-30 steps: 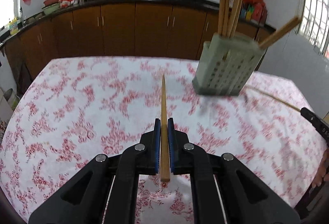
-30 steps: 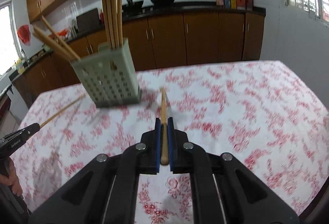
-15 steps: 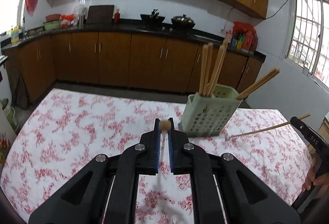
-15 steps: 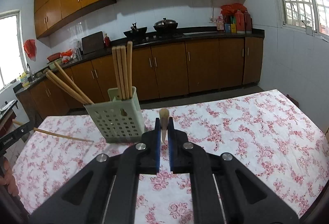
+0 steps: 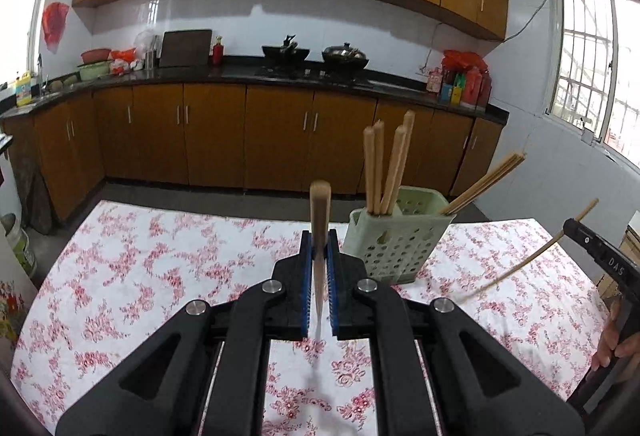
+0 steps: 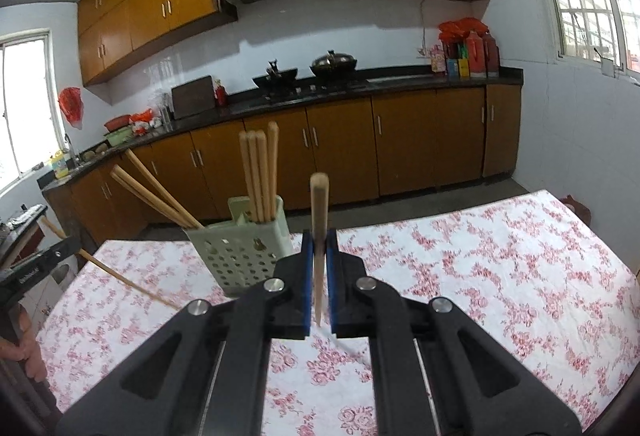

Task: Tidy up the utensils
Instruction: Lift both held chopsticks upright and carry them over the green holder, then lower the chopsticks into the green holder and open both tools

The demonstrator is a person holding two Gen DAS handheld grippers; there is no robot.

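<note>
Two chopsticks are clamped, one in my left hand-held gripper (image 5: 319, 268) and one in my right hand-held gripper (image 6: 319, 268), raised upright above the desk (image 5: 160, 276) for dropping into the green holder (image 5: 396, 240).

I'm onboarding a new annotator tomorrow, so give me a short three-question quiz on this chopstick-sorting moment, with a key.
1. True or false: the left hand-held gripper is shut on a chopstick.
2. Where does the green perforated holder stand: A) on the floral tablecloth, B) on the kitchen counter, C) on the floor?
3. Fill in: the right hand-held gripper holds one ____.

Key: 1 true; 2 A; 3 chopstick. In the holder, four chopsticks stand upright in a bunch and others lean out to one side.
</note>
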